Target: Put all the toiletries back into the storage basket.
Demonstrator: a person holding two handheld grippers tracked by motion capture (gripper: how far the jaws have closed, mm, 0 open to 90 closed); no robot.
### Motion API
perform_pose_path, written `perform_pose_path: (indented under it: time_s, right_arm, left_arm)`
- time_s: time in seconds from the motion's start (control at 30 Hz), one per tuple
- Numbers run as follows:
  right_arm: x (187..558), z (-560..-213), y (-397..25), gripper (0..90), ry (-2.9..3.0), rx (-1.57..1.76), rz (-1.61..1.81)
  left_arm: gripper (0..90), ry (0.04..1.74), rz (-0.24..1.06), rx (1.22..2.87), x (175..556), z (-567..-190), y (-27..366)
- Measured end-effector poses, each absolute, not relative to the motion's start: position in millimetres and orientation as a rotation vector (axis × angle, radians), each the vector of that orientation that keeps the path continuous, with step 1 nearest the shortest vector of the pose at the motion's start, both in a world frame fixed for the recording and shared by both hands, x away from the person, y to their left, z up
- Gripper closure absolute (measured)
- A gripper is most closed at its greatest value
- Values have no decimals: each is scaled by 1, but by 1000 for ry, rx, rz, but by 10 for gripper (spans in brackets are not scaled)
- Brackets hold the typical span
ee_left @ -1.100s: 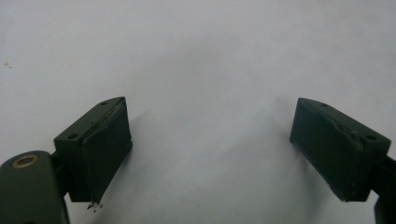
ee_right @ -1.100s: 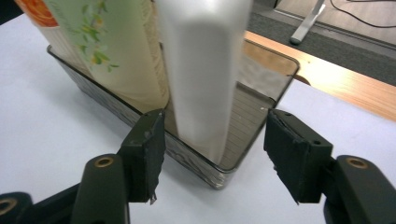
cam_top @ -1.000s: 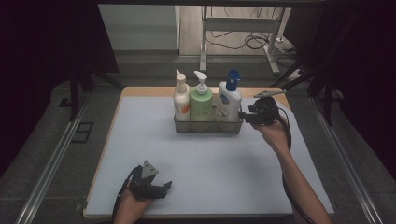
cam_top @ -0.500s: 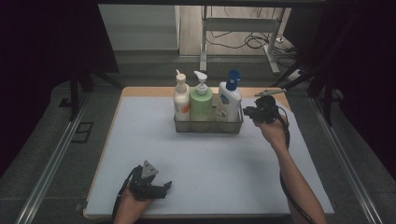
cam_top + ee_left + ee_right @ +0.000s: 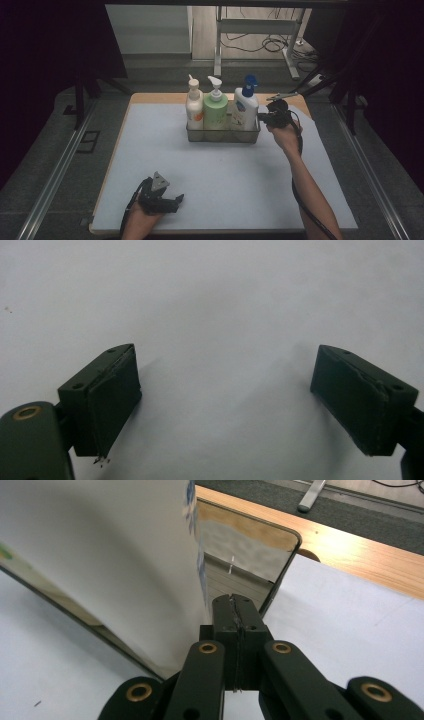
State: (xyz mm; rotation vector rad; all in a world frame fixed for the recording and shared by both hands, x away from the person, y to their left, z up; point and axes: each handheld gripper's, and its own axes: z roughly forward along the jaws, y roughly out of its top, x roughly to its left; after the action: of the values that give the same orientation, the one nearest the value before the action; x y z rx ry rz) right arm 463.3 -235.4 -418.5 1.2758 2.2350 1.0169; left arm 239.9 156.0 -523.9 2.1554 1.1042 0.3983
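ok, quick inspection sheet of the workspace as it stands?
Surface: pale mat on a wooden table.
Job's things: clear caddy holding three pump bottles: white, green, blue-capped.
Clutter: nothing seen.
Grippers: right gripper shut on the caddy's right end; left gripper open, low over the mat.
Cables: one trails along the right forearm; more on the floor.
Surroundings: dark, metal frame legs.

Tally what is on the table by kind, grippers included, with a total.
Pump bottles: 3, namely the white bottle with an orange label, the light green bottle and the white bottle with a blue pump
Clear rectangular tray holding them: 1
Black hand-held grippers: 2, the left gripper and the right gripper
Total: 6
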Motion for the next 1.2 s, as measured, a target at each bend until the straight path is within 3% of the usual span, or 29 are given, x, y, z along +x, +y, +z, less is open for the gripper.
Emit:
perform_pose_path:
  time_s: [1.2]
  right_arm:
    - [490,-452,-220,895,2342,1325,1010]
  left_arm:
    - [121,1106,396,2153,240,-524,156]
